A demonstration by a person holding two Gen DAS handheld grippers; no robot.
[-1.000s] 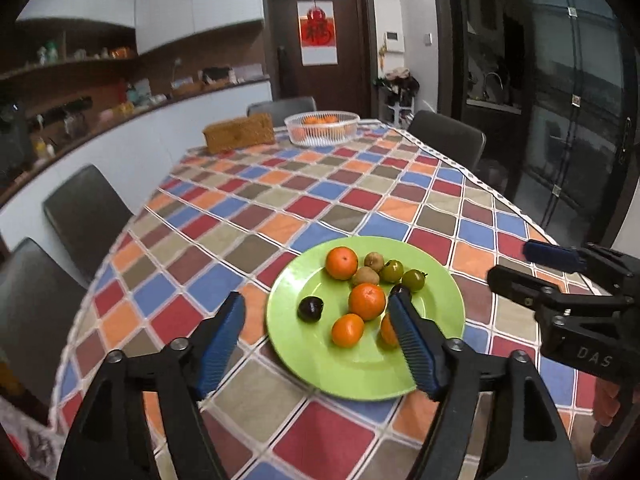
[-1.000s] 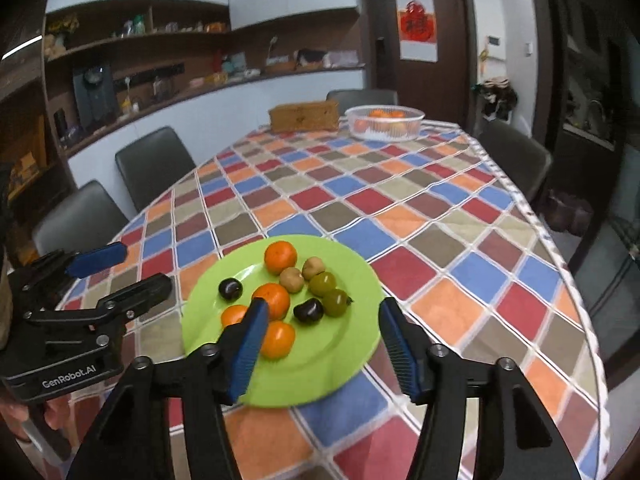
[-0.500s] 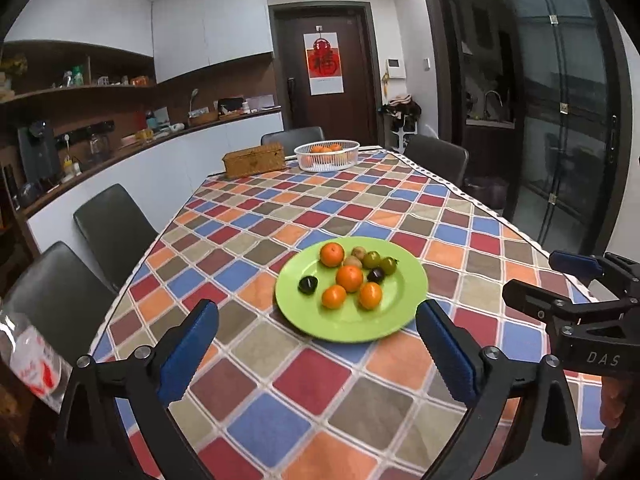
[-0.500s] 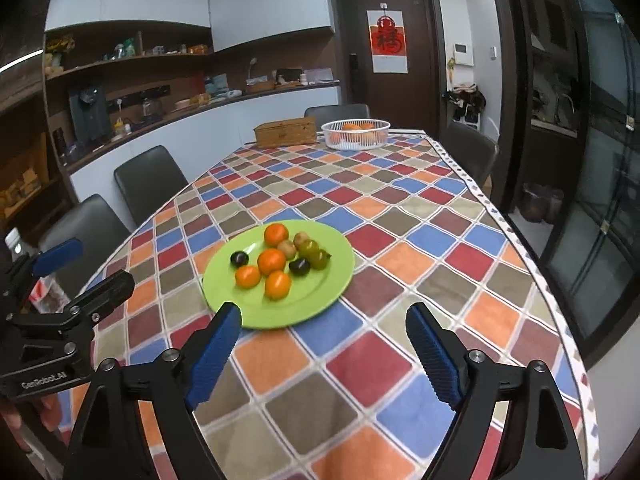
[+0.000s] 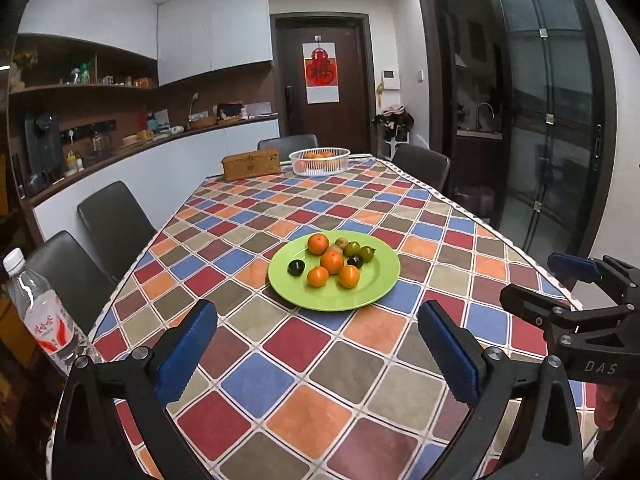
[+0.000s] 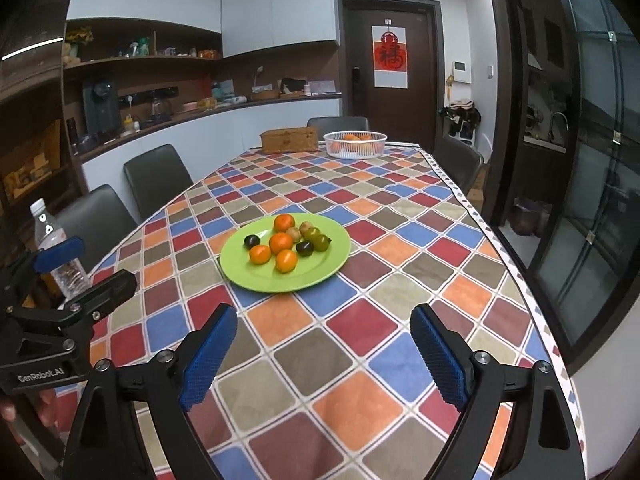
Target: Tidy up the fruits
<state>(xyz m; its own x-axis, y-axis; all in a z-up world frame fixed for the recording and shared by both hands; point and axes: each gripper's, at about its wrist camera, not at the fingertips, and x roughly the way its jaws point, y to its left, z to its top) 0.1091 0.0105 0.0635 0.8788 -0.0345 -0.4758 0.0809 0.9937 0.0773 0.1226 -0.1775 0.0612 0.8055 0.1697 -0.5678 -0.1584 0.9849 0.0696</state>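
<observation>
Hovering over the checked surface [image 5: 280,376], you hold your left gripper [image 5: 318,346] and right gripper [image 6: 324,350] side by side, both with jaws spread wide and nothing between them; the green plate [image 5: 360,296] lies straight ahead of both, well apart from the fingertips; on it sit four oranges [image 5: 331,262], two dark plums [image 5: 296,267], green fruits [image 5: 352,248] and small brownish ones, bunched toward the plate's far side; from the left gripper the fruit lies a shade right of centre, from the right gripper a shade left, so neither looks clearly nearer; a white basket [image 6: 355,144] already holding oranges stands at the surface's far end beside a wicker box [image 6: 289,139]; a water bottle [image 5: 42,312] stands at the left edge.
</observation>
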